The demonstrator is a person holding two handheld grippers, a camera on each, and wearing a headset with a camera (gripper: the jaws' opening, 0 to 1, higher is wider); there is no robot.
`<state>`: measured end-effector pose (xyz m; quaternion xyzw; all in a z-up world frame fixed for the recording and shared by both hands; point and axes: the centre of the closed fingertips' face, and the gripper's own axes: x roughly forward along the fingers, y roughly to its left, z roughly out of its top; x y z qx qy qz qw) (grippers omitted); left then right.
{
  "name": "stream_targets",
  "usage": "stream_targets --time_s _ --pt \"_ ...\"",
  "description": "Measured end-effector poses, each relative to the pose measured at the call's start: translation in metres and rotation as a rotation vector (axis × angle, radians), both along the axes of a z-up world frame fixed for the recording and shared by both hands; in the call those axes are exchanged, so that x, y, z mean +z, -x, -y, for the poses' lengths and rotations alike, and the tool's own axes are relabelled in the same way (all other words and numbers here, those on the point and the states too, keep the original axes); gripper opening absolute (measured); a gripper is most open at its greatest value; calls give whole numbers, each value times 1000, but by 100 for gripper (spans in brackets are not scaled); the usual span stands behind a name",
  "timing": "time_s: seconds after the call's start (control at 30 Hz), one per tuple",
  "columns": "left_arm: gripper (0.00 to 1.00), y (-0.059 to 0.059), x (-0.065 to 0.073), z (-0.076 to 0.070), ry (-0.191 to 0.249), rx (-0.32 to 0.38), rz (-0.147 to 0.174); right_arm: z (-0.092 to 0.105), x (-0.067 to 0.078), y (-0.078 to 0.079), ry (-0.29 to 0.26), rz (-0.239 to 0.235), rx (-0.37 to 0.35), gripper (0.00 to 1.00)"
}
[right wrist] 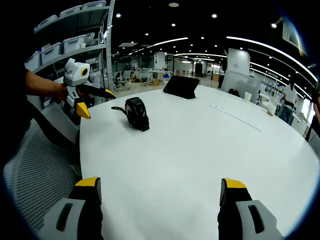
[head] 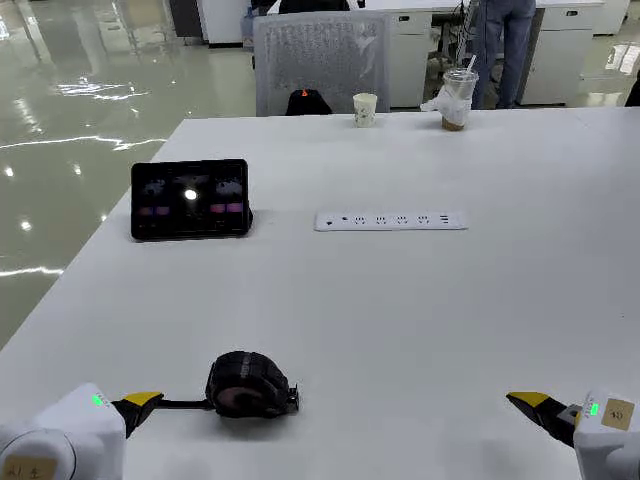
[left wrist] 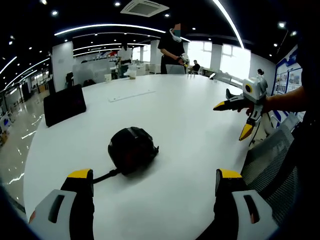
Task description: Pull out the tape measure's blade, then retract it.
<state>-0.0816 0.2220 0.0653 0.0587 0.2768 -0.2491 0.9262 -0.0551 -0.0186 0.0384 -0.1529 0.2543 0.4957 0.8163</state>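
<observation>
Tape measure (head: 250, 384): black case, lying on the white worktop (head: 420, 300) at the near edge, left side. A black strap (head: 185, 404) runs left from the case and ends just beside 1 jaw tip of the left hand-held gripper (left wrist: 154, 176); jaws wide, holding nothing. Right hand-held gripper (right wrist: 161, 183): near right, well apart from the tape measure, jaws wide, holding nothing. Farther back: dark tablet (head: 189, 198) left, power strip (head: 391, 220) centre, paper cup (head: 365, 108) and plastic cup (head: 457, 100) at the far edge.
</observation>
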Motion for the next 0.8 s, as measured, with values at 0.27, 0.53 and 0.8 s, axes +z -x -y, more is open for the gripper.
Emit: stream_targets --time_s 0.27,0.53,0.8 --pt "99 -1 3 -3 3 1 7 -2 2 4 2 -1 6 99" --pt "99 0 2 -7 -7 11 11 -3 1 5 3 -3 9 99" --pt "98 2 1 -7 11 7 -18 -1 0 6 10 -8 5 99"
